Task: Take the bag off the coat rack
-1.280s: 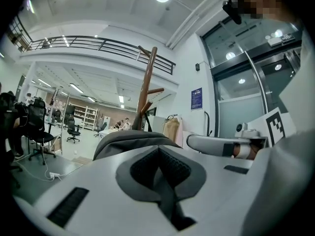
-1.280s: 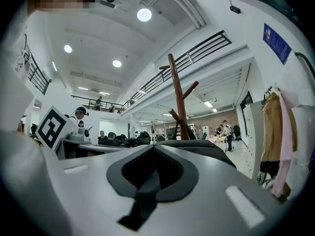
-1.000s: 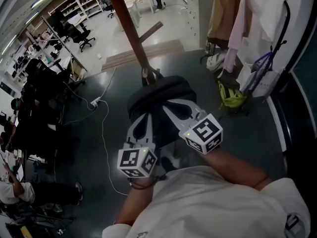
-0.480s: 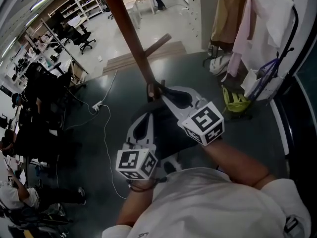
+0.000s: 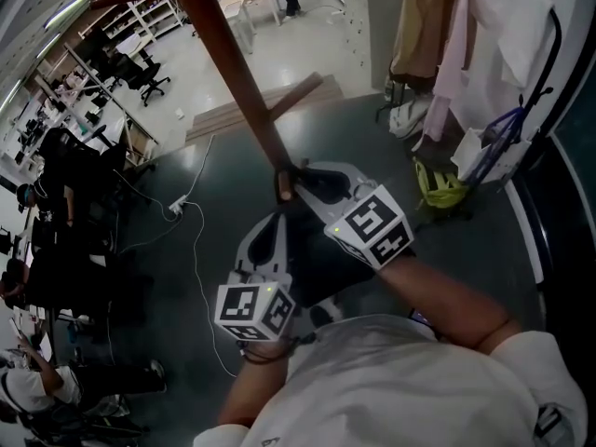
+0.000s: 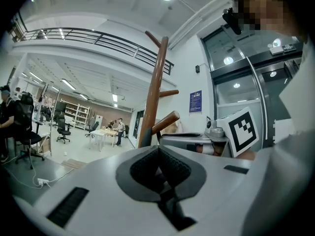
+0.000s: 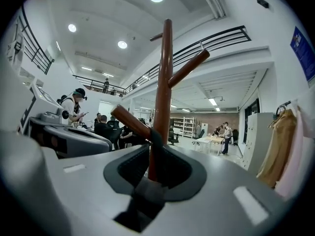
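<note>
The room was a big open workshop with a dark floor, and desks and shelving far back. The right hand-held gripper was clamped on the bag's strap, which ran up and looped over a lower peg of the coat rack. The left hand-held gripper had its jaws together with nothing clear between them. It sat low over the bag, which hung dark against the pole.

The step in hand looked like the unhooking. The next move probably called for lifting the loop up and outward along the slanted peg, past its tip, while the bag's weight was taken.

The upper peg slanted above the lift path. A white cable trailed on the floor, and hung clothes and a yellow-green helmet stood well apart at the right.
</note>
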Motion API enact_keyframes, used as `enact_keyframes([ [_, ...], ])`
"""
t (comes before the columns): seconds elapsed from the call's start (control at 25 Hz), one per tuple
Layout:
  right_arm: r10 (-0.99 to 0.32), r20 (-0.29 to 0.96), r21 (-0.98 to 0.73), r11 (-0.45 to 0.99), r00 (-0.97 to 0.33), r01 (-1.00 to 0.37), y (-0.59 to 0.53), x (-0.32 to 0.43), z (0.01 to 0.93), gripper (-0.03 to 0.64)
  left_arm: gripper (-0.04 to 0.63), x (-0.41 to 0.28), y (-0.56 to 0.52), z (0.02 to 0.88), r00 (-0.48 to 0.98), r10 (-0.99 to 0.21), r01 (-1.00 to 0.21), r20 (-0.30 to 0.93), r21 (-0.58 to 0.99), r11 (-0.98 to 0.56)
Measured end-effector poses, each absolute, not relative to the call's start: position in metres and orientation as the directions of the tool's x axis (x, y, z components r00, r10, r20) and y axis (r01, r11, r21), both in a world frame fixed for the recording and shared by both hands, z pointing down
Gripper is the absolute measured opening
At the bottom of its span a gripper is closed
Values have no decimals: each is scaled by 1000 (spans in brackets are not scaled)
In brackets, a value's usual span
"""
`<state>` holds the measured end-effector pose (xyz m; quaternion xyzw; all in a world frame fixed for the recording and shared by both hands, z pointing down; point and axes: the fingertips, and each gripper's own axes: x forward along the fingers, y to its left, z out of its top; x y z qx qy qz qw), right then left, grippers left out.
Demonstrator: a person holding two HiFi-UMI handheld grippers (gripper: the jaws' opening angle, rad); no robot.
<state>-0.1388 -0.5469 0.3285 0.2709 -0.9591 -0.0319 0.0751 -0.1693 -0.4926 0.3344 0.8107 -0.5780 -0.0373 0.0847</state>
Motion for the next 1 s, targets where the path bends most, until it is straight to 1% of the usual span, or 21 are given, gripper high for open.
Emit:
enact_keyframes([
  [0.4, -523, 200, 79, 851, -828, -519, -567, -157, 339, 61, 6, -177, -500, 330, 376, -926, -914, 41, 181, -363],
  [0.48, -542, 192, 91, 840, -818, -535, -571, -156, 338, 64, 6, -178, -501, 330, 387, -921, -909, 40, 183, -374],
  [0.56, -556, 175, 91, 831, -813, -548, -573, -155, 337, 50, 6, -178, -501, 329, 393, -919, -906, 38, 184, -380],
  [0.8, -573, 124, 33, 818, -810, -574, -571, -152, 332, 36, 6, -184, -495, 329, 401, -916, -901, 23, 189, -390],
  [1.0, -568, 77, 4, 822, -820, -569, -556, -147, 318, 31, 6, -183, -483, 321, 402, -916, -901, 6, 182, -394],
])
